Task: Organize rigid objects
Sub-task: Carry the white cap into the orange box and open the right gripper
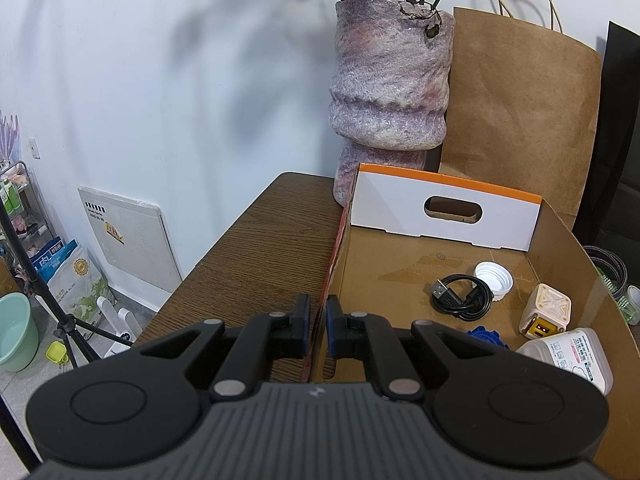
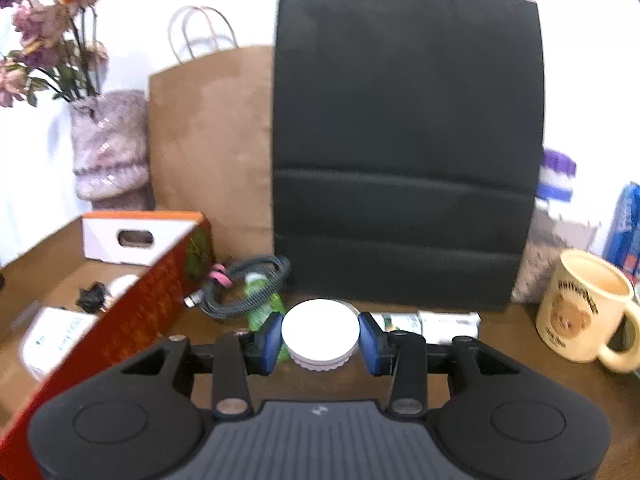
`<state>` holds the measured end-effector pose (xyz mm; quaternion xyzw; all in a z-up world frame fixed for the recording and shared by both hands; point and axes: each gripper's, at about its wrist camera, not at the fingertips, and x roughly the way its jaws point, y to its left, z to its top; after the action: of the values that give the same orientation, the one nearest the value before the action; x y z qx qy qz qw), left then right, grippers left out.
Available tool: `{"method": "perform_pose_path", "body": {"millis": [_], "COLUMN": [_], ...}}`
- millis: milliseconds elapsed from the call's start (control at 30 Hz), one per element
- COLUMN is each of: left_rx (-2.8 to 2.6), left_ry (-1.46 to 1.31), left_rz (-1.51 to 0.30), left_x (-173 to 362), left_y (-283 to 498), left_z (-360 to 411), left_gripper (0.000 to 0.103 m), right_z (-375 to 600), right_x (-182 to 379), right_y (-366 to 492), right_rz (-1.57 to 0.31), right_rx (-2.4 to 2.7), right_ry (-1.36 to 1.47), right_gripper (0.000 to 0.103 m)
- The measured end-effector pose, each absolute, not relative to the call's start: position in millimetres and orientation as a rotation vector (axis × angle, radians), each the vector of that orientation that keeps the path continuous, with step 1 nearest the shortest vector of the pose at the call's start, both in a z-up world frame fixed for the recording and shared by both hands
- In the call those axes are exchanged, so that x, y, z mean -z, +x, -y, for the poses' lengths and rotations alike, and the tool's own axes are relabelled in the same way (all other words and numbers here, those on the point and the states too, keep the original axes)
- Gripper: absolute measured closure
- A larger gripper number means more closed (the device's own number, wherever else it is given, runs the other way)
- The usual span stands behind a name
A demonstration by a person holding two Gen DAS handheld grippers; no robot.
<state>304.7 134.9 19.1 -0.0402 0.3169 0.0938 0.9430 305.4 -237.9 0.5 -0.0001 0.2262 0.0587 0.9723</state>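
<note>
Brown wood counter (image 1: 256, 256) against a white wall carries a cardboard box (image 1: 404, 276). Left tool (image 1: 318, 320) pinches the box wall; right tool (image 2: 320, 338) pinches a white lid (image 2: 320, 328), above the counter.

Both hand-held grippers (image 1: 318, 330) (image 2: 320, 338) apparently clamped.

The table (image 1: 256, 248) at centre frame looks like dark, matt wood grain. The box (image 1: 400, 292) at lower right is plain brown cardboard, its end flap white and smooth. Behind it, the vase (image 1: 390, 92) has a rough, glittery glaze. In the right wrist view, the white cap (image 2: 320, 328) at centre is smooth plastic with a ribbed rim; the mug (image 2: 584, 308) at right is glossy ceramic.
</note>
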Motion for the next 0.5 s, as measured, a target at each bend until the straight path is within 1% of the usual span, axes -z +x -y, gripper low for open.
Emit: {"method": "perform_pose_path", "body": {"millis": [500], "left_rx": [-0.191], "left_ry": [-0.082], "left_rz": [-0.646], "left_x": [-19], "left_y": [305], "left_z": [-135], "left_gripper": [0.094], "right_z": [164], "right_x": [-36], "right_y": [315], "right_rz": [-0.367], "right_rx": [-0.29], "right_ry": [-0.036], "right_gripper": [0.064]}}
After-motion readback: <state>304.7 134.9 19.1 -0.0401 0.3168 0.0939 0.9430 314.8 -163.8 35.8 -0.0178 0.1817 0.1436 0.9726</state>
